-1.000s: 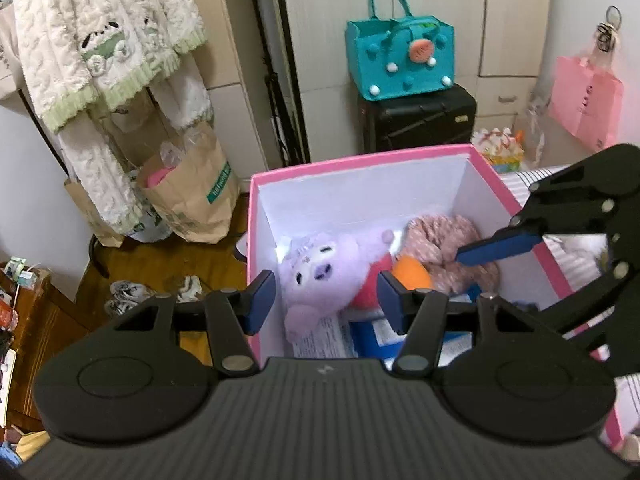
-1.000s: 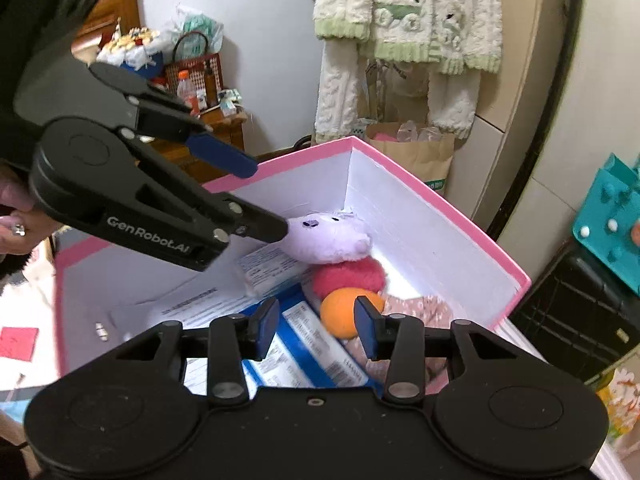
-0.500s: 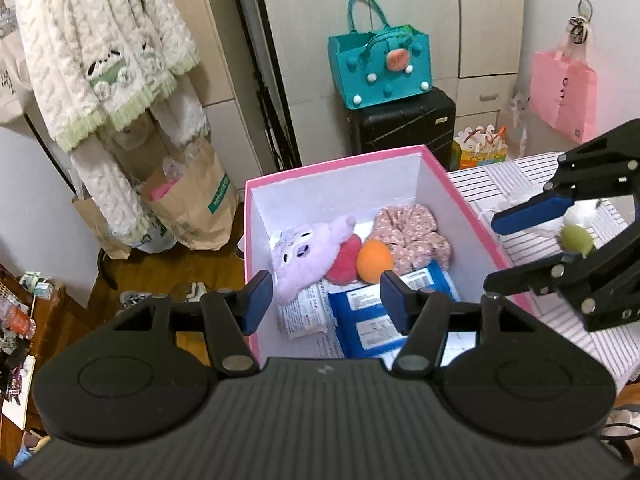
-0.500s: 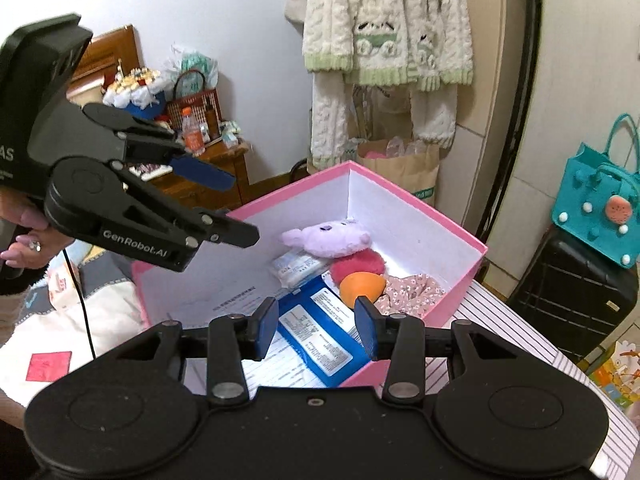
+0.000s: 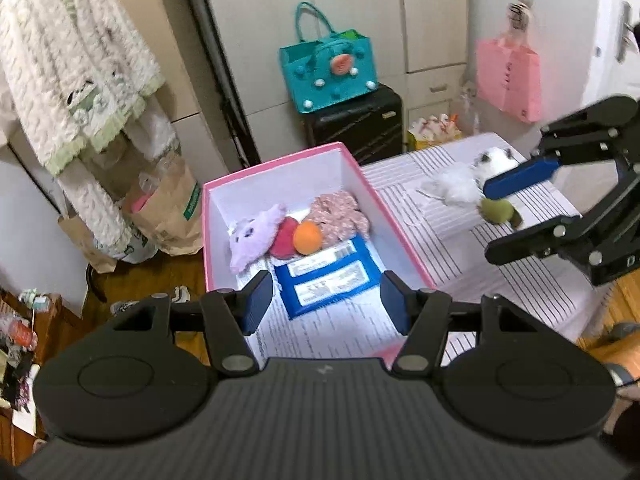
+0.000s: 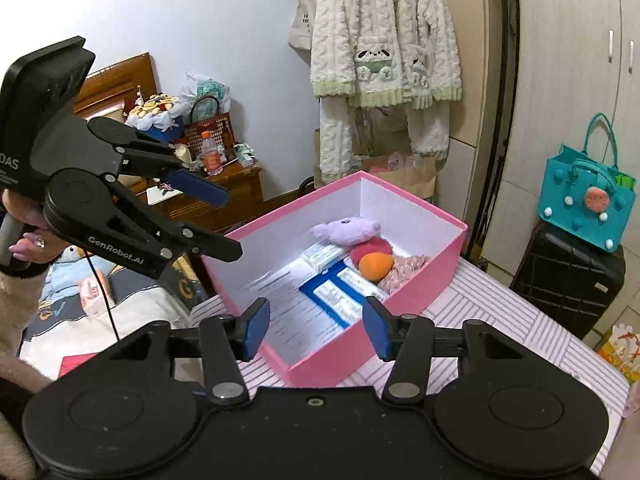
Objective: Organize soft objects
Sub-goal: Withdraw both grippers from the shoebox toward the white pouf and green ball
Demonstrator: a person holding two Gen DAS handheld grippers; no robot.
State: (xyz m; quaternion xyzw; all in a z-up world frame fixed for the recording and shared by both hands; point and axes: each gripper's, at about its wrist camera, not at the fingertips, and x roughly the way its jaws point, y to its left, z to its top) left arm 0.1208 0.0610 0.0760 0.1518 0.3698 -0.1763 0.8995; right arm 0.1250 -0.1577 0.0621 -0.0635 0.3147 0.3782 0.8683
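A pink box (image 5: 390, 216) (image 6: 424, 256) stands on a striped table (image 5: 480, 240). In it lie a purple plush (image 5: 254, 238) (image 6: 346, 230), a red plush (image 5: 284, 236), an orange ball (image 5: 307, 238) (image 6: 374, 266), a pink scrunchie (image 5: 340, 216) and blue packets (image 5: 328, 276). A white plush (image 5: 464, 184) and a green ball (image 5: 496, 210) lie on the table to the box's right. My left gripper (image 5: 326, 300) (image 6: 232, 220) is open and empty above the box's near end. My right gripper (image 6: 316, 328) (image 5: 504, 216) is open and empty, over the white plush and green ball.
A teal bag (image 5: 330, 74) sits on a black suitcase (image 5: 360, 124) behind the table. A paper bag (image 5: 172, 208) and hanging white robes (image 5: 80, 80) are at the left. A pink bag (image 5: 508, 78) hangs at the right. A bed (image 6: 80, 312) lies left.
Both grippers have pulled up and back out of the box. The right gripper has swung right, over the white plush and green ball. Both stay open and empty.
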